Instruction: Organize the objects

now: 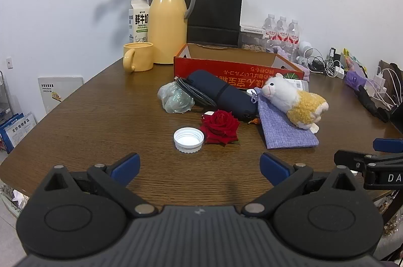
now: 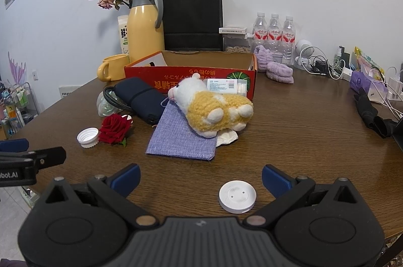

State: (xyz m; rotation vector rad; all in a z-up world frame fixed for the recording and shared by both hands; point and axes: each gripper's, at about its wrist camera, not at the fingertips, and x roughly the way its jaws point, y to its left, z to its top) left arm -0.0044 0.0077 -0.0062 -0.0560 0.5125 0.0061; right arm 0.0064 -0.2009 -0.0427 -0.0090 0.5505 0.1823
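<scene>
Right wrist: disc [image 2: 237,196] between jaws.

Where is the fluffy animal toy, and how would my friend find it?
Find the red cardboard box on the brown table. Just in front lies the plush toy, resting partly on a purple cloth pouch. It alone is fluffy, with a white head and yellow woolly body.

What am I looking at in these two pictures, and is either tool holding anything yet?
A person holds a two-finger tool in each hand; each picture comes from a camera on one tool. The left tool and right tool are open and empty. On the wooden table lie a white cap, a red rose, a purple pouch under a plush toy, and a dark case before a red box. A white disc sits between the right tool's fingers, untouched.
</scene>
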